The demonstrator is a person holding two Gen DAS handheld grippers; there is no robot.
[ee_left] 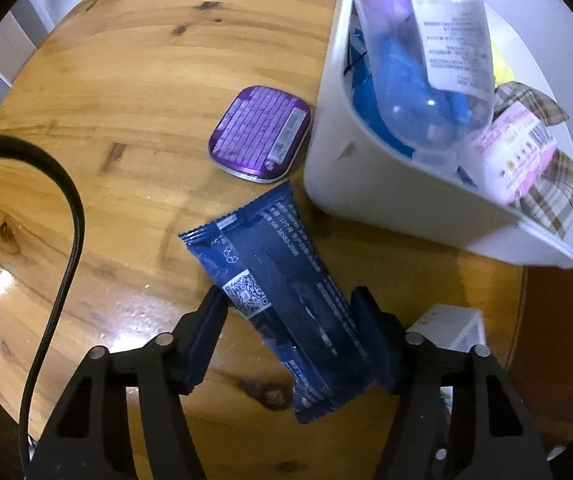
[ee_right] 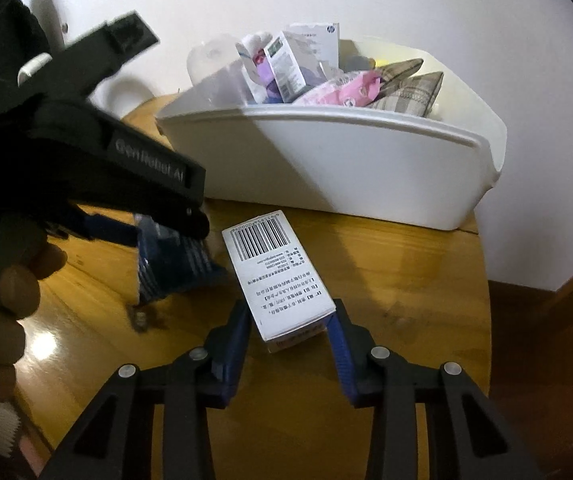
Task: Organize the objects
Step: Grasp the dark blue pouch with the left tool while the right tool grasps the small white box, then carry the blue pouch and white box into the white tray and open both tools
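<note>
A dark blue snack packet (ee_left: 270, 264) lies on the round wooden table (ee_left: 106, 100), and my left gripper (ee_left: 288, 300) is shut on it, one pad against each long side. In the right wrist view the same packet (ee_right: 174, 268) shows under the left tool's black body. A white carton (ee_right: 270, 268) with a barcode lies on the table in front of the white bin (ee_right: 346, 168). My right gripper (ee_right: 290, 308) is shut on the carton's near end. A corner of that carton (ee_left: 450, 326) shows in the left wrist view.
A purple tin (ee_left: 259, 133) lies flat on the table left of the white bin (ee_left: 366, 192). The bin holds a clear bottle (ee_left: 426, 60), small cartons, a pink pack and plaid cloth. A black cable (ee_left: 66, 240) loops at the left. A person's hand (ee_right: 14, 280) grips the left tool.
</note>
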